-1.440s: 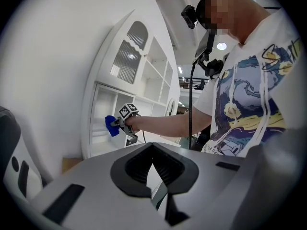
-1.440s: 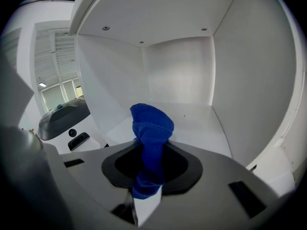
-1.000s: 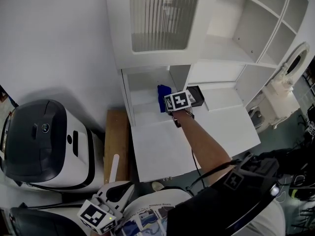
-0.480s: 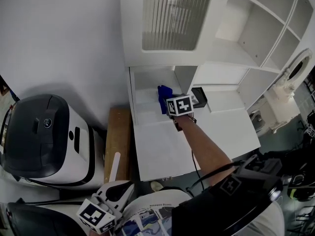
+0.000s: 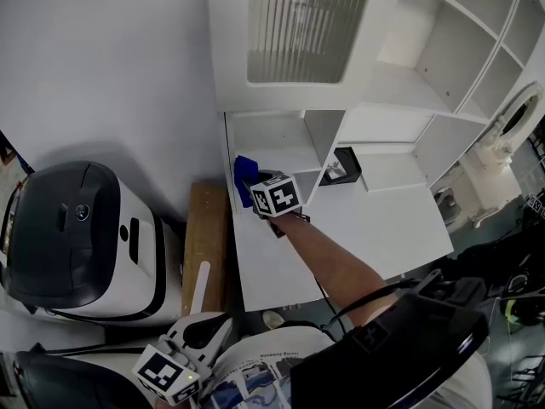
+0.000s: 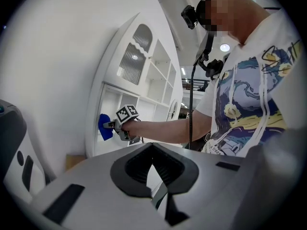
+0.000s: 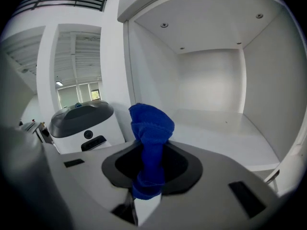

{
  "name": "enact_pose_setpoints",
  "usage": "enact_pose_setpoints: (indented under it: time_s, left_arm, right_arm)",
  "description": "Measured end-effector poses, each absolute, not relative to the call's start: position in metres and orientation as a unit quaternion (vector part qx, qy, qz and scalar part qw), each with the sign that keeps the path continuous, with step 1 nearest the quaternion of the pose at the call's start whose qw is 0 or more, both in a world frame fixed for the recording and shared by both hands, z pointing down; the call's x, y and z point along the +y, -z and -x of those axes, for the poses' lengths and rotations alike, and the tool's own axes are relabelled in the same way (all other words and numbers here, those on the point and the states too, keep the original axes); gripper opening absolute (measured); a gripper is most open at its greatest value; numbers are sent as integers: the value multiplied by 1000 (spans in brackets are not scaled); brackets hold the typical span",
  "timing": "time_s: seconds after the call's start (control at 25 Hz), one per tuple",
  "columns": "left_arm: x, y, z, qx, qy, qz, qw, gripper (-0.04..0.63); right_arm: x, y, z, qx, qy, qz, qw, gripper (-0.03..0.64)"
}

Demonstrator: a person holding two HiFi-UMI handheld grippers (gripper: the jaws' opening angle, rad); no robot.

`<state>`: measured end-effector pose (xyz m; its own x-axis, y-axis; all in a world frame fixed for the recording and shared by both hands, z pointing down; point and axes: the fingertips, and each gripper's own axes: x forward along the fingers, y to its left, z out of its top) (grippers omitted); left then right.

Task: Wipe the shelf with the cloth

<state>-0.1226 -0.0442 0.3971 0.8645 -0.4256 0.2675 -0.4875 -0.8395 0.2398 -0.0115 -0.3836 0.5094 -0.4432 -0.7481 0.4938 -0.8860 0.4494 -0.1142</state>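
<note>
The blue cloth (image 7: 151, 128) is bunched upright in my right gripper (image 7: 148, 183), which is shut on it. In the head view the right gripper (image 5: 253, 187) holds the cloth (image 5: 244, 175) at the front left edge of the white cabinet's lower-left shelf compartment (image 5: 277, 147), beside its left wall. The right gripper view looks into that compartment, whose white floor (image 7: 220, 128) lies past the cloth. From the left gripper view the cloth (image 6: 104, 127) shows in front of the cabinet. My left gripper (image 5: 180, 366) stays low near the person's body, jaws together, holding nothing.
A white-and-black machine (image 5: 77, 237) stands left of the cabinet, with a wooden block (image 5: 203, 245) between them. A black item (image 5: 345, 164) sits in the neighbouring compartment. A white ledge (image 5: 358, 228) juts out in front of the shelves.
My right gripper has carried the cloth leftward and toward the front, from the compartment's right side to its left edge. The left gripper has stayed put.
</note>
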Motion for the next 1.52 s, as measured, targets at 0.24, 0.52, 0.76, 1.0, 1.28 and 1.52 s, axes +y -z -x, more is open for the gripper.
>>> enact_pose_setpoints:
  time_s: [0.24, 0.52, 0.76, 1.0, 1.28, 1.52]
  left_arm:
    - [-50, -398, 113, -232, -110, -955, 152, 12]
    - [-56, -400, 93, -208, -124, -958, 154, 12]
    - [-63, -402, 70, -185, -131, -962, 153, 12]
    - [-71, -402, 46, -168, -139, -964, 152, 12]
    - [-79, -405, 25, -157, -146, -965, 153, 11]
    - [-86, -406, 4, -154, -150, -964, 154, 12]
  right_arm:
    - [-390, -524, -15, -819, -185, -508, 192, 107]
    - [-384, -529, -52, -814, -166, -520, 196, 107]
    - [-378, -532, -95, -803, -164, -538, 199, 107]
    - [-373, -533, -132, -793, -155, -552, 206, 107]
    - [-367, -539, -161, -785, -165, -561, 202, 107]
    - [-364, -539, -173, -785, -160, -562, 204, 107]
